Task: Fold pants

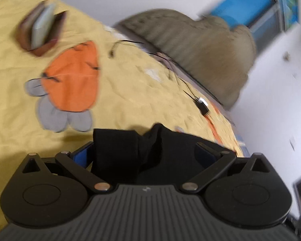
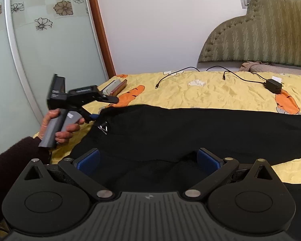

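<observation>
Black pants (image 2: 190, 132) spread across yellow bedsheet (image 2: 210, 92). Left gripper (image 1: 146, 152) jaws wide apart, bunched fabric between pads, whether pinched: cannot tell. Right gripper (image 2: 148, 158) jaws spread over pants, nothing pinched. Risks: cloth slipping from left, uneven fold; charger (image 2: 274, 86) and cable nearby could snag

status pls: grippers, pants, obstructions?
Left gripper wide, black pants bunched between fingers. Right gripper open, over pants. Charger with cable, phone on bed, clear of pants.
</observation>
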The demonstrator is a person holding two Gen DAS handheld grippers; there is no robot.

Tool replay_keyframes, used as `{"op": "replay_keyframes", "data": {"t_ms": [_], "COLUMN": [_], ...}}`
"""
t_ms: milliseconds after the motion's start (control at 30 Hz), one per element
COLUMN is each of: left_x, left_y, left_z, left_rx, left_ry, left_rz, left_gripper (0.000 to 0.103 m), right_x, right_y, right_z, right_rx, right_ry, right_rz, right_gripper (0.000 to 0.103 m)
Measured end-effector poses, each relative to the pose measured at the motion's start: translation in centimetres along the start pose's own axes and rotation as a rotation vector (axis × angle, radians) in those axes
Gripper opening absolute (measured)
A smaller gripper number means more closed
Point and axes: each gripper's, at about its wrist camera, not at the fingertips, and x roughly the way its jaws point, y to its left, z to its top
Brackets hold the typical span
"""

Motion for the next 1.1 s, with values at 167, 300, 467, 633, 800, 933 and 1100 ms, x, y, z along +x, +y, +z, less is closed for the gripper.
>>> {"op": "replay_keyframes", "data": {"t_ms": [167, 300, 467, 633, 800, 933, 1100], "left_x": [2.3, 1.8, 1.1, 0.6, -0.2, -1.9, -3.7], "left_y": [-1.6, -2.1, -3.1, -5.2, -7.2, -8.5, -10.2], "left_z": [-0.7, -0.6, -1.5, -2.3, -3.6, -4.8, -6.6], "left_rx": [0.095, 0.079, 0.17, 0.267, 0.343, 0.355, 0.409], "left_ry": [-0.015, -0.018, -0.027, -0.12, -0.155, -0.201, -0.239], "left_rz": [0.182, 0.29, 0.333, 0.368, 0.374, 0.326, 0.284], "left_gripper": [0.083, 0.047, 0.033, 0.03, 0.03, 0.03, 0.03], "right_x": [1.0, 0.5, 0.6, 0.6, 0.5, 0.8, 2.1], "right_y": [-0.2, 0.3, 0.8, 1.1, 0.6, -1.2, -4.9], "right_z": [-0.2, -0.5, -0.7, -0.7, -0.5, 0.0, 1.2], "right_rx": [0.034, -0.017, -0.043, -0.076, -0.053, 0.096, 0.333], "right_ry": [0.03, 0.002, -0.004, -0.004, -0.009, 0.001, 0.034], "right_rz": [0.06, 0.052, 0.047, 0.029, 0.046, 0.127, 0.189], "right_gripper": [0.103, 0.103, 0.103, 0.103, 0.103, 0.103, 0.101]}}
